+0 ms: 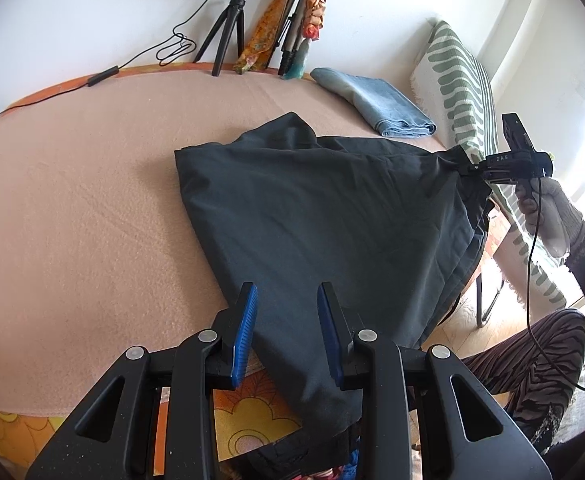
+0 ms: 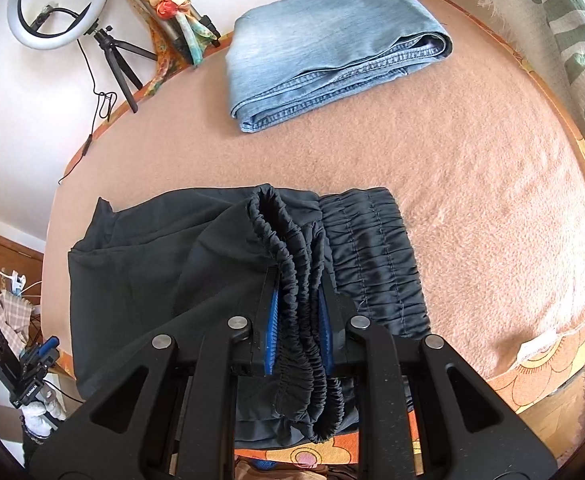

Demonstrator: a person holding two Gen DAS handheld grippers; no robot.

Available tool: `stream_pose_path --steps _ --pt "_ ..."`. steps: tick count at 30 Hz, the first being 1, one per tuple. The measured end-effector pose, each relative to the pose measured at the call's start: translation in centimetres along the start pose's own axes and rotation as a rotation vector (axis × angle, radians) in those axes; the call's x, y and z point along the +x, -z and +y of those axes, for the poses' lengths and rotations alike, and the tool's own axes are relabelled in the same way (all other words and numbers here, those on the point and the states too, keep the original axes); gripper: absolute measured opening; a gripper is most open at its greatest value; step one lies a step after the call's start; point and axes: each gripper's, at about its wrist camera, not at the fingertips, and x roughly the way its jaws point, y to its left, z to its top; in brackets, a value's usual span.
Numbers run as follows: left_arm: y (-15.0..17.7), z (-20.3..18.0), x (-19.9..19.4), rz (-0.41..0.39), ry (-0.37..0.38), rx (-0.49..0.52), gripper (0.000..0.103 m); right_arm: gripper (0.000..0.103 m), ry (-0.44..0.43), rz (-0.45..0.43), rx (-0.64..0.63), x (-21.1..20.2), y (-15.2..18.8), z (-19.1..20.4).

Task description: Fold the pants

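Lying across the pink blanket (image 1: 72, 200), the black pants (image 1: 312, 208) spill over its near edge. Folded jeans (image 2: 324, 44) and a ring light (image 2: 58, 4) sit behind. Right claw (image 2: 298, 312) clenches the bunched waistband; left claw (image 1: 288, 332) straddles the cloth, contact unclear.

Dark pants on a peach blanket

The pants (image 2: 140, 280) are charcoal black, the blanket (image 2: 472, 200) plain peach over an orange flowered sheet (image 2: 552, 368). Folded jeans (image 2: 324, 44) are faded blue, the cushion (image 1: 460, 80) white with green stripes, gripper pads (image 1: 248, 328) blue.
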Motion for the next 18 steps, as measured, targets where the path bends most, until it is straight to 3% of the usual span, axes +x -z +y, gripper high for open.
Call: stream_pose_path --steps 9,12,14,18 --pt "0.1 0.6 -0.2 0.005 -0.004 -0.017 0.029 0.019 0.065 -0.005 -0.01 0.9 -0.1 -0.1" --pt "0.1 0.7 -0.2 0.008 -0.007 -0.018 0.029 0.031 0.1 -0.012 -0.025 0.8 0.0 0.1" --pt "0.1 0.6 -0.4 0.004 -0.004 -0.017 0.029 0.046 0.121 -0.027 -0.028 0.3 0.1 0.3" --pt "-0.2 0.2 -0.7 -0.008 0.009 -0.011 0.029 0.051 0.122 -0.091 -0.018 -2.0 1.1 0.7"
